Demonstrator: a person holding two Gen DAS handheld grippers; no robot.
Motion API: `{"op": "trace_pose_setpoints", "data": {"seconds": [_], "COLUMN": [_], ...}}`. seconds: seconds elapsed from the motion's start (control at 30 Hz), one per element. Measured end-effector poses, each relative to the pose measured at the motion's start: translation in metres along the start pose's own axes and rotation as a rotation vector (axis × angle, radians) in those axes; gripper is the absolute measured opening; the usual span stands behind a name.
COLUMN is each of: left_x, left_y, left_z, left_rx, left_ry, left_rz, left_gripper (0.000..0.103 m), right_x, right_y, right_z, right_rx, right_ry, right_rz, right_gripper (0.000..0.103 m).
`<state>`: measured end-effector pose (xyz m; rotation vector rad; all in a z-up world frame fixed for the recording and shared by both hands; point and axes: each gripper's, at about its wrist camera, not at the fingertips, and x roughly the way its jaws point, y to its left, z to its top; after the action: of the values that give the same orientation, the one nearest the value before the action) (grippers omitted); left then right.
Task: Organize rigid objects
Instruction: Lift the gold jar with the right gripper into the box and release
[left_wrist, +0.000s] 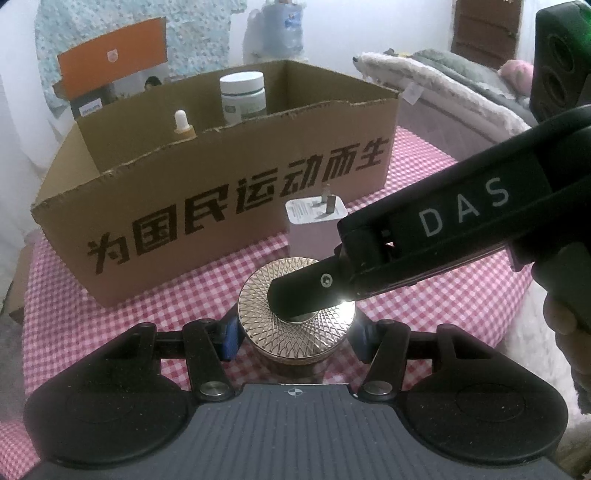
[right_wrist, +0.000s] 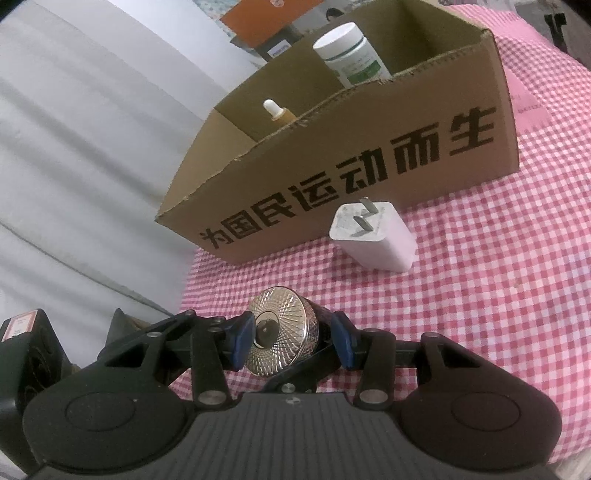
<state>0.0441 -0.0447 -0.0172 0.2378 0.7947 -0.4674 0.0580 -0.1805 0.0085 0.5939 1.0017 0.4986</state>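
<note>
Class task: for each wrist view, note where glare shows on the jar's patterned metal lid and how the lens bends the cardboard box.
Left wrist view: a bright white flare sits on the lid just under the right claw, and the box bows outward. Right wrist view: the lid shines softly with no blown-out spot; the box leans and its edges curve.

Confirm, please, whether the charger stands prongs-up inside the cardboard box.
Not quite. The charger does stand prongs-up, but on the checked cloth in front of the box, not inside it. The right wrist view shows this clearly.
</note>
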Motion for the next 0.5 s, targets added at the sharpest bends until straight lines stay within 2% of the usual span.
{"op": "trace_pose_setpoints", "data": {"seconds": [0.27, 0.5], "left_x": [-0.016, -0.038], "left_y": [0.001, 0.005], "left_z": [0.001, 0.011], "left_rx": [-0.001, -0.001], "left_ry": [-0.036, -0.100], "left_rz": [0.017, 0.041], "left_gripper": [0.056, 0.056], "right_x": [-0.006, -0.020], "right_y": [0.012, 0.030], "right_z": [0.002, 0.007], "right_rx": [-0.033, -0.084], "right_ry": [-0.020, -0.056], "right_rz": [0.007, 0.024], "right_gripper": [0.048, 0.048]}}
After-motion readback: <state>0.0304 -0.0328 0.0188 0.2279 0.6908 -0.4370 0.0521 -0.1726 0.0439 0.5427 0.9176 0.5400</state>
